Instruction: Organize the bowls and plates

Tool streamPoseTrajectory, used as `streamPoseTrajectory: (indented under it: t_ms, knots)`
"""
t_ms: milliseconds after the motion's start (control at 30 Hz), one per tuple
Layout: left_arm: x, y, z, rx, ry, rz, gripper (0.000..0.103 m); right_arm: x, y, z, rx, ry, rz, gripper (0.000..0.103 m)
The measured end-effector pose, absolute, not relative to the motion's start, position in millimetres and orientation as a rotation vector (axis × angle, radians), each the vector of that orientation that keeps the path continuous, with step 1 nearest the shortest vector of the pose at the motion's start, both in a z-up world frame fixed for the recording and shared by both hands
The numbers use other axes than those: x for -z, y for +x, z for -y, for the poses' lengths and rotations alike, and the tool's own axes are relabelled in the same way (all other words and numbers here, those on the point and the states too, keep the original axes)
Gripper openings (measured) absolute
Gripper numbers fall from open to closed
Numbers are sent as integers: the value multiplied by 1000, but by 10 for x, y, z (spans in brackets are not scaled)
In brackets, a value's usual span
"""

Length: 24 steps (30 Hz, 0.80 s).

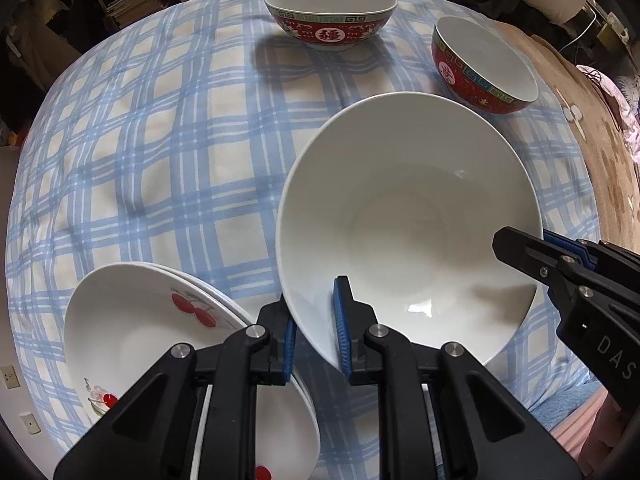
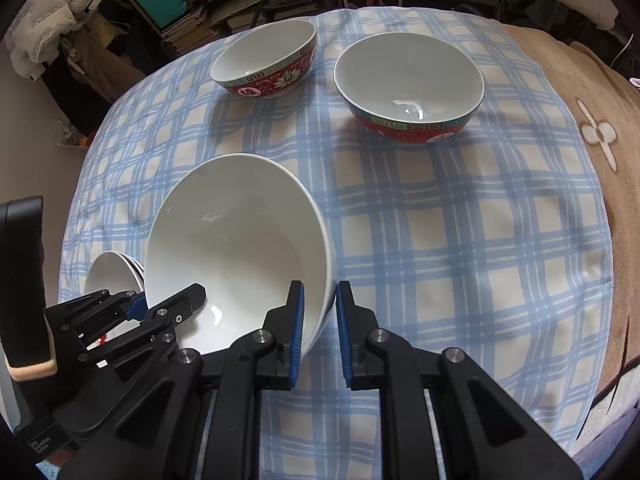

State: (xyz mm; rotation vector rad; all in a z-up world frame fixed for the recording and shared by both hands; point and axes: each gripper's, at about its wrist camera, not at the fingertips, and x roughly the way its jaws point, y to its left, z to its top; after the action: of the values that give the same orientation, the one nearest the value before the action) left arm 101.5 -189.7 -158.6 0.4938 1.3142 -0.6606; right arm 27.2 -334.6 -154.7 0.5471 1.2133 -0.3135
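Both your grippers clamp the rim of one large white bowl (image 1: pixel 408 216): the left gripper (image 1: pixel 316 340) on its near-left edge, the right gripper (image 2: pixel 320 328) on the opposite side. The bowl is tilted above the blue checked cloth (image 1: pixel 160 160), just beside stacked cherry-patterned plates (image 1: pixel 132 320). Two red bowls (image 2: pixel 268 64) stand farther back.

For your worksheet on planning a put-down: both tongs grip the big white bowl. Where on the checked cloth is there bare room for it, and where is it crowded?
Free: the wide checked cloth left of the white bowl, between the cherry plates and the far red bowl. Also the cloth right of the white bowl, below the nearer red bowl. Crowded: beside the cherry plates.
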Motion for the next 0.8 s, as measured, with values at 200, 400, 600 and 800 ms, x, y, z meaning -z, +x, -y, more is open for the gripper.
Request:
streamPoseTrajectory:
  t_ms: [200,400,600,800]
  knots:
    - [1600,1020,1911,660,485,-1316,17,1573,268,3367,304,566,-1211,17]
    - [1610,1023,1874,652,481,-1315,17,1577,265,3396,294,591,-1203,17]
    - [1560,1017,1840,629,490,-1287,17,1555,255,3422,288,613,-1195,17]
    - [1309,1000,1805,612,467,-1240,18,1421,266,3420,292,593,-1175,18]
